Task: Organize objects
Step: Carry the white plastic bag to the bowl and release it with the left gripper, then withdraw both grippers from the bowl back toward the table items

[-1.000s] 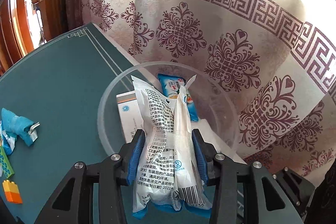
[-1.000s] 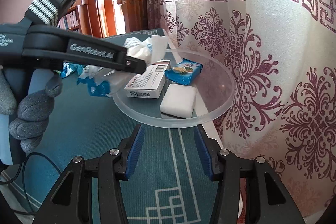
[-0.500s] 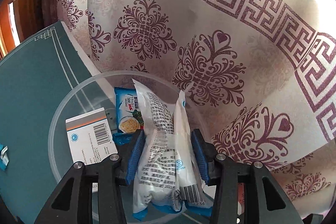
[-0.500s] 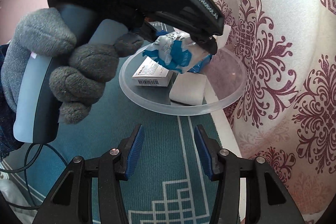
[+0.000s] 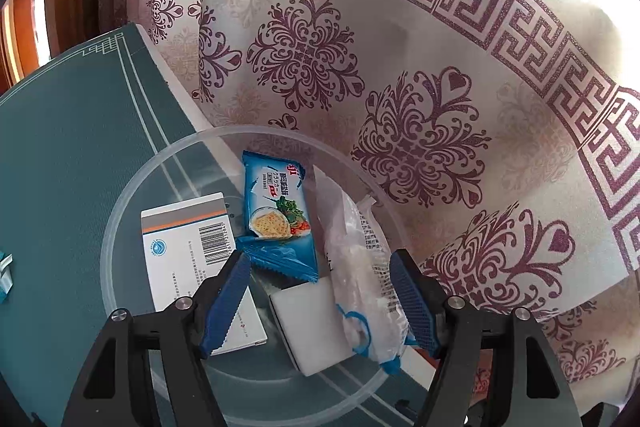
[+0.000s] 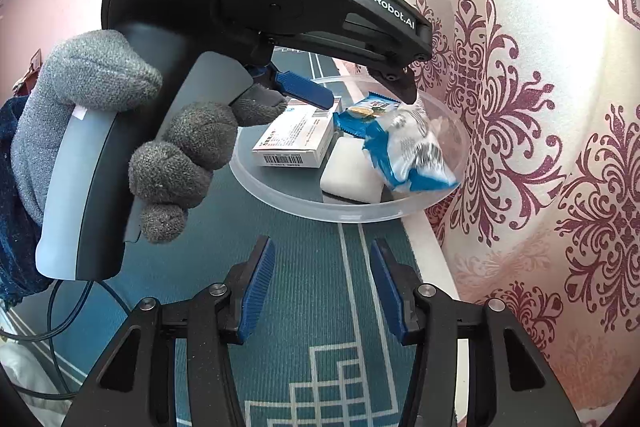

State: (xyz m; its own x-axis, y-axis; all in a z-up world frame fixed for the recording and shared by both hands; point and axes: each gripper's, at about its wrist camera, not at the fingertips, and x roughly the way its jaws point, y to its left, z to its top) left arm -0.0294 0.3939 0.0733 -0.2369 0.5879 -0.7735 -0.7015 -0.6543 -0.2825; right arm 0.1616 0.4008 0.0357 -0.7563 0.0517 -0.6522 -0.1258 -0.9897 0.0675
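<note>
My left tongs (image 5: 320, 301) hang over the clear plastic bowl (image 5: 120, 239) in the lower middle of the left wrist view. Their jaws have just been opening and now stand wide; the blue pads touch nothing. Between them, but apart from both pads, lies the white-and-blue plastic packet (image 5: 360, 287), tilted against the bowl's right wall with its lower end on the white foam block (image 5: 308, 327). Just left of the packet lies a blue cracker packet (image 5: 276, 215), and left of that a white carton with a barcode (image 5: 188, 259), all inside the bowl.

In the right wrist view the same left tongs (image 6: 368, 91) reach in from the upper left, held in my grey-gloved left hand (image 6: 132, 131), their tips above the bowl (image 6: 280, 195) at centre right. The plastic packet (image 6: 412, 155) sits at the bowl's right side on the foam block (image 6: 348, 171), beside the carton (image 6: 296, 139) and the cracker packet (image 6: 364, 115).

My right tongs (image 6: 322, 287) sit at the bottom of that frame, jaws parted and empty, above the teal table mat (image 6: 312, 267). A patterned maroon-and-white curtain (image 6: 540, 107) fills the right side.
</note>
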